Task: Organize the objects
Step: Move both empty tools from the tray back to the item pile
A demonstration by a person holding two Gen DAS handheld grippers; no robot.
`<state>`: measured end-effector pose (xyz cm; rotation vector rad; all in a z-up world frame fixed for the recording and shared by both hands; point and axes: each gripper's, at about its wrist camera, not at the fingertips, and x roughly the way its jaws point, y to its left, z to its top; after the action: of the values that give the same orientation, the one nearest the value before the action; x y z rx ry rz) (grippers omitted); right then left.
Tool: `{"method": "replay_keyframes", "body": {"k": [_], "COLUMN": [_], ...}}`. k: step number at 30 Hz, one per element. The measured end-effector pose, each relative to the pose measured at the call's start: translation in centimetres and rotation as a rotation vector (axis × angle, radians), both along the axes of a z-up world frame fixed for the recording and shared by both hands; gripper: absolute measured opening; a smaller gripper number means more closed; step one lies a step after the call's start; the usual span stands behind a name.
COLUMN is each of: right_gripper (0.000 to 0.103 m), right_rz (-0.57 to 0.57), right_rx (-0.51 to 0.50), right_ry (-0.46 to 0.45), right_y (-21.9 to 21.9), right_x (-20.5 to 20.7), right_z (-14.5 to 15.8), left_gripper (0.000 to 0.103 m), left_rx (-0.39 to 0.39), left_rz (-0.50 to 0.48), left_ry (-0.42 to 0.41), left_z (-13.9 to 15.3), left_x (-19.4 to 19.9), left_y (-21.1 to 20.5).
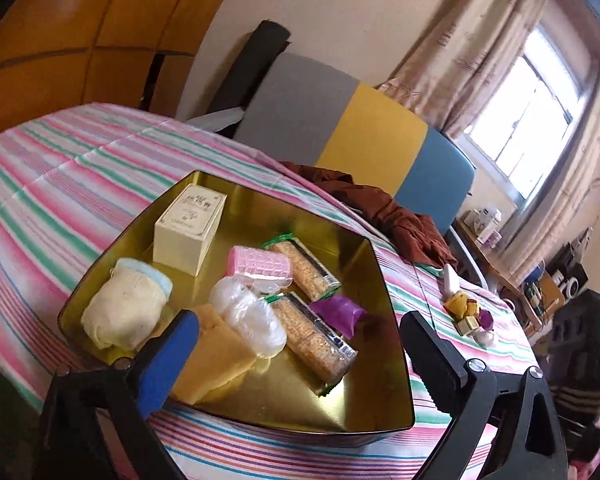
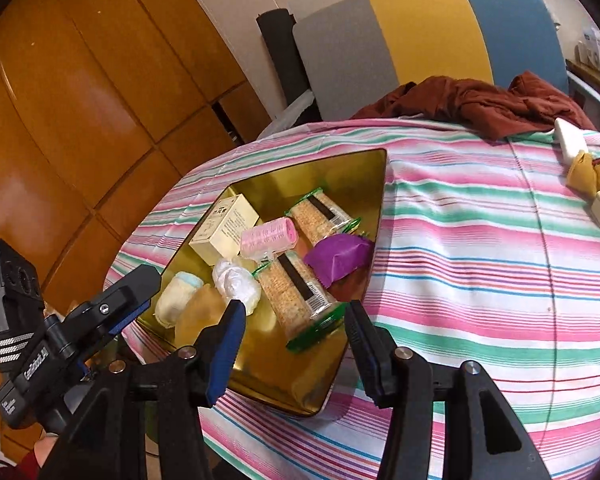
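Observation:
A gold metal tray (image 1: pixel 376 400) (image 2: pixel 372 168) sits on the striped tablecloth. It holds a cream box (image 1: pixel 188 228) (image 2: pixel 224 228), a pink packet (image 1: pixel 260 266) (image 2: pixel 268 236), two cracker packs (image 1: pixel 312 336) (image 2: pixel 296 292), a purple wrapper (image 1: pixel 338 314) (image 2: pixel 340 258), a white plastic bag (image 1: pixel 252 320) (image 2: pixel 236 280), a rolled cream sock (image 1: pixel 124 312) (image 2: pixel 178 296) and a yellow sponge (image 1: pixel 216 356) (image 2: pixel 198 312). My left gripper (image 1: pixel 300 332) is open and empty over the tray's near side. My right gripper (image 2: pixel 296 316) is open and empty above the tray's near edge. The left gripper also shows in the right wrist view (image 2: pixel 112 304).
Several small items, yellow, cream and purple, lie in a cluster (image 1: pixel 466 314) (image 2: pixel 596 184) on the cloth to the right, next to a white bar (image 1: pixel 450 278) (image 2: pixel 568 140). A maroon cloth (image 1: pixel 380 208) (image 2: pixel 480 100) lies at the table's far edge before a grey, yellow and blue chair (image 1: pixel 364 136).

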<state>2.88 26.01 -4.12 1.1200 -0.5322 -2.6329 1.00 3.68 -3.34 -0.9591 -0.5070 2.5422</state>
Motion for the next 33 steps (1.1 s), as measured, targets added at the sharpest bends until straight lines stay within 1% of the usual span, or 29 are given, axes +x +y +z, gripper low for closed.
{"method": "replay_keyframes", "body": {"k": [3,6,11,17,24,30,33], "right_gripper": [0.052,0.052,0.052,0.052,0.052,0.052,0.052], "right_rz": [-0.011,-0.026,-0.054,-0.090,-0.153,-0.228,-0.284], "right_rx": [0.022,0.023,0.044,0.063,0.099,0.112,0.119], "right_ry": [0.010,0.011,0.015,0.016,-0.005,-0.038,-0.062], "right_y": [0.3,1.0,2.2,4.0,7.6,11.7,14.1], "right_x": [0.2,0.5,1.0,1.6,2.6,3.9,4.8], "right_z": [0.2,0.3,0.4,0.4,-0.2,-1.5,-2.5], "left_gripper": [0.102,0.103,0.103,0.103,0.103,0.103,0.103], "left_rx": [-0.010,-0.036,-0.102,-0.109,-0.164,-0.198,-0.225], "left_rz": [0.022,0.023,-0.013,-0.060,-0.136,-0.224,-0.289], "left_ry": [-0.031,-0.036,-0.019,-0.012,0.021,0.008,0.004], "left_z": [-0.4,-0.5,-0.4,0.0,1.1,1.1,1.1], "left_x": [0.3,0.7,1.3,2.0,2.8,3.4,3.9], "left_y": [0.2,0.8,2.7,4.4,7.3,10.8,13.2]}}
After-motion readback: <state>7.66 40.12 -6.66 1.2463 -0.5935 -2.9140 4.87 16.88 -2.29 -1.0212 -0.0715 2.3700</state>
